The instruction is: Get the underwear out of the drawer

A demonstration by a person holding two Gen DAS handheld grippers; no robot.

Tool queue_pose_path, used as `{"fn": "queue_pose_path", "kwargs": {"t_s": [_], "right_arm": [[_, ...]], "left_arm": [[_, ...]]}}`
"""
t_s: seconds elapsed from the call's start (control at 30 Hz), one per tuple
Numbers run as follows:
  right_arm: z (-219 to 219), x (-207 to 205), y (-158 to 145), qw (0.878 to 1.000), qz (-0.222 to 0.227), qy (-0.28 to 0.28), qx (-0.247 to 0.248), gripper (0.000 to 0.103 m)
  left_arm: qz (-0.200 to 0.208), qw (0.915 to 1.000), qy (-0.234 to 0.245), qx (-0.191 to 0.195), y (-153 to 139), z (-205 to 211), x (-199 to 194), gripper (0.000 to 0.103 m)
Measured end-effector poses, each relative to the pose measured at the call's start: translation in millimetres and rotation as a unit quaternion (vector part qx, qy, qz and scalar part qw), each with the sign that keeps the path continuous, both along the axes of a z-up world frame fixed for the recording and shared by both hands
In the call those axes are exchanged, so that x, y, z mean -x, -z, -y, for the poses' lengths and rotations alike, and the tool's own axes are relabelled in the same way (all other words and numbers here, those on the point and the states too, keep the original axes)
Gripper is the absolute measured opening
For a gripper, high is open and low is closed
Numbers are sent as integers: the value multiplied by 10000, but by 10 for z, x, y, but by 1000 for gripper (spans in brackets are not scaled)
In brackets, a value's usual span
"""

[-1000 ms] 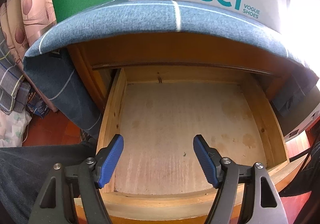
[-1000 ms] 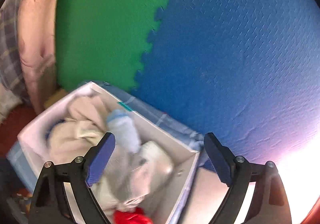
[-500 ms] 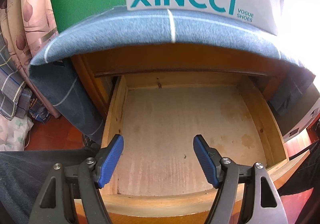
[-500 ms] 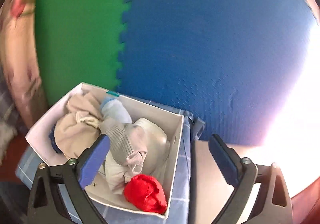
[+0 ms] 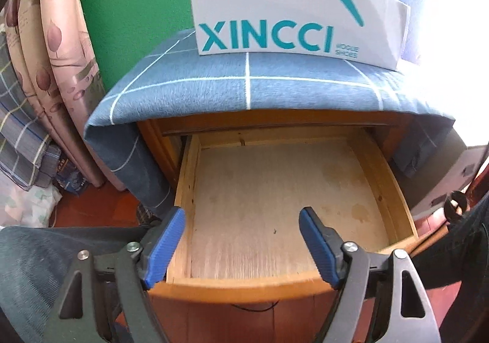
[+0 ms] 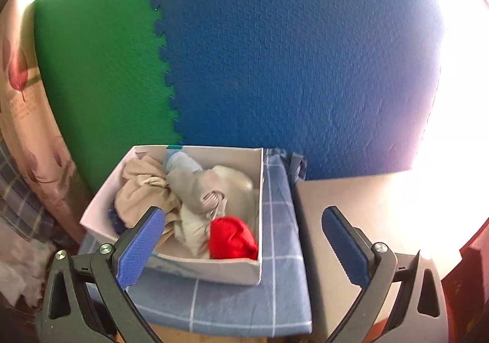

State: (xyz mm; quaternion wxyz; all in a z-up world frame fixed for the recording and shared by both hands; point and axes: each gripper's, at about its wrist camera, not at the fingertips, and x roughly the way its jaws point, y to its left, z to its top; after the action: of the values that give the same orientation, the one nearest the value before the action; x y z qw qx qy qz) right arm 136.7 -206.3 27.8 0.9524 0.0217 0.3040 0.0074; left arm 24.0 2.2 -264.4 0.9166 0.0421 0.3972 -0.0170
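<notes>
the drawer (image 5: pixel 284 208) stands pulled out with a bare bottom. the underwear (image 6: pixel 195 199) lies heaped in the shoe box (image 6: pixel 214 269) on top. the left gripper (image 5: pixel 243 243) is opening, nothing between; the right gripper (image 6: pixel 244 246) gapes wide, empty. the removal looks finished.

strong daylight floods in from the right, blowing both views out to white there. fisheye bending curves the edges, and the corners go dark. the white box (image 5: pixel 293 16) looks slightly soft, perhaps from motion blur.
</notes>
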Motion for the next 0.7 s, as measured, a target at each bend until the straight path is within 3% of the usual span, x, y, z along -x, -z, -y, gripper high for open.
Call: {"fn": "queue_pose_path", "kwargs": {"t_s": [0.43, 0.7], "right_arm": [[-59, 236, -192, 9998, 130, -146, -75, 102], [-129, 300, -214, 9997, 133, -178, -132, 102]], "left_arm": [[207, 9997, 42, -76, -305, 27, 211, 79], [394, 9983, -435, 8, -1146, -45, 125, 79]]}}
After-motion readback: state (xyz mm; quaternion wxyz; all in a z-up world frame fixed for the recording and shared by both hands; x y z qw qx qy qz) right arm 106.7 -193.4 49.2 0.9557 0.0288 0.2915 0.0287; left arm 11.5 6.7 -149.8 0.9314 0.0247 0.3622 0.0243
